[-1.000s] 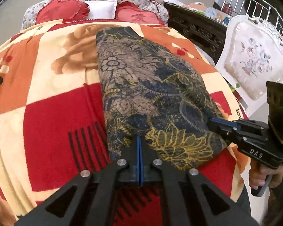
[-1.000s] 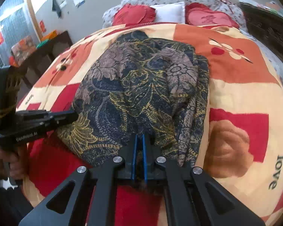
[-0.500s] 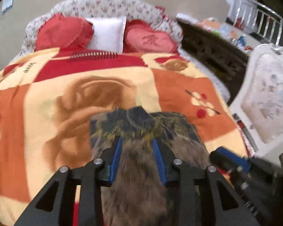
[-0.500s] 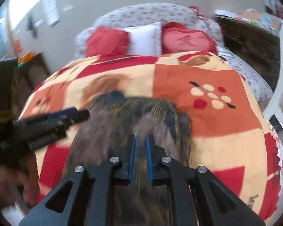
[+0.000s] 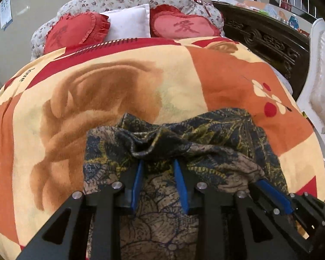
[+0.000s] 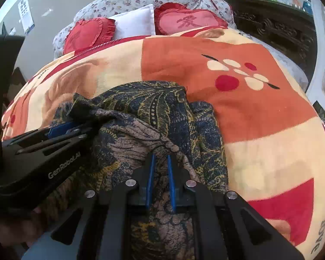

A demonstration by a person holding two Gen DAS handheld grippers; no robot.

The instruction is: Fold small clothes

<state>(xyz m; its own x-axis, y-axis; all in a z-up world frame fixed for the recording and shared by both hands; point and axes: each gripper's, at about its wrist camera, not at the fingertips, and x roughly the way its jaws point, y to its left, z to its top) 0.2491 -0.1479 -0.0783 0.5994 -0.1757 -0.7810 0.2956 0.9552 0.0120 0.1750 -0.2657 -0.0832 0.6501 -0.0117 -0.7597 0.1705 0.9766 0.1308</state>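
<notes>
Patterned garment (image 5: 216, 134) lies half-folded and rumpled on the blanket (image 5: 119, 91), needing smoothing; left gripper (image 5: 159, 166) and right gripper (image 6: 160, 162) both parted, cloth loose between.

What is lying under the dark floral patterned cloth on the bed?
Under the dark floral patterned cloth lies the orange, red and cream fleece blanket. The blanket's pattern beneath it is covered.

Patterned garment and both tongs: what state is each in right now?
Patterned garment: folded over on itself, far edge bunched, lying on the blanket.
Left tongs: open, cloth between the fingers.
Right tongs: slightly open, cloth between the fingers.
</notes>
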